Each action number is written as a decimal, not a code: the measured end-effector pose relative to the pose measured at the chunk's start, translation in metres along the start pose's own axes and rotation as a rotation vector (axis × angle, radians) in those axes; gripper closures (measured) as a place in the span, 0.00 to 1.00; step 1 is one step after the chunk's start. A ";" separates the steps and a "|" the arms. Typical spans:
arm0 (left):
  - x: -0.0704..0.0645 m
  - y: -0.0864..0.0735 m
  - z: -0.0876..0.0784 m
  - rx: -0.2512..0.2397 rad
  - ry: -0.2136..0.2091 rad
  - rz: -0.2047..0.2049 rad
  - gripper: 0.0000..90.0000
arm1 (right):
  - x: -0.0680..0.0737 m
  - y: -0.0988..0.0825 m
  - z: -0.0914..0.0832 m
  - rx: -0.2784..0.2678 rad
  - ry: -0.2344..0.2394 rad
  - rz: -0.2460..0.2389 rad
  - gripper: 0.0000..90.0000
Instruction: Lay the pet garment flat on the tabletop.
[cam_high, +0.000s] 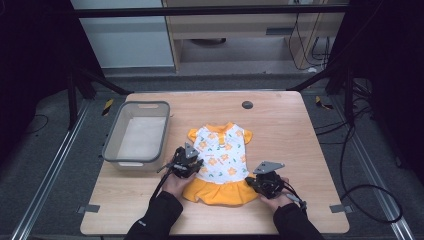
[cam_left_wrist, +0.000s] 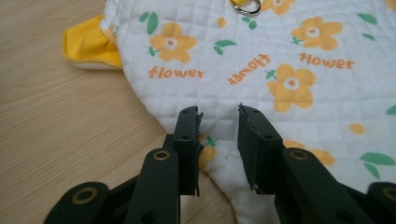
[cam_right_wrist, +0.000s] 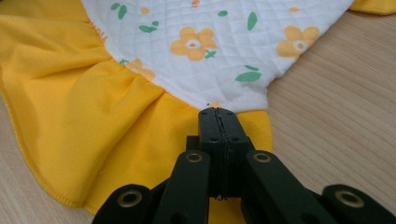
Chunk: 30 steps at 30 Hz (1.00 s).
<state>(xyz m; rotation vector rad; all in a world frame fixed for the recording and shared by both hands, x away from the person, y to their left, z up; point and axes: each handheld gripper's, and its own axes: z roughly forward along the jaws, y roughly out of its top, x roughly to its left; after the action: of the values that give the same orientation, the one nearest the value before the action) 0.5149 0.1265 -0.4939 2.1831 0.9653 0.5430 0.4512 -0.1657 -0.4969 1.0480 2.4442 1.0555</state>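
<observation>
nearby, a grey bin (cam_high: 136, 136) is seen left of the dress (cam_high: 220, 162), contents unclear.
left gripper (cam_left_wrist: 219, 122) is parted over its edge; right gripper (cam_right_wrist: 219, 116) is clenched at its skirt.

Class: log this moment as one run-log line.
left tool: open, over dress | right tool: shut, at skirt seam | bin: left

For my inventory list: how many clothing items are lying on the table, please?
1. A small dress with a flower print lies flat near the table's middle, right of the grey bin. Nothing shows inside the bin.
</observation>
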 end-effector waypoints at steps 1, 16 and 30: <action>0.000 0.001 -0.003 -0.010 -0.004 -0.005 0.76 | 0.000 0.000 0.000 -0.003 0.005 0.004 1.00; -0.017 -0.038 -0.048 0.052 -0.123 0.077 0.76 | 0.013 -0.009 -0.016 -0.055 0.060 0.010 1.00; -0.014 -0.051 -0.068 0.023 -0.134 0.043 0.69 | 0.014 -0.025 -0.022 0.010 0.048 0.034 1.00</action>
<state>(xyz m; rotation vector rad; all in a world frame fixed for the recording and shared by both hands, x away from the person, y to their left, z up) 0.4407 0.1692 -0.4859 2.2341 0.8587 0.4019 0.4173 -0.1785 -0.4997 1.0834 2.4799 1.0933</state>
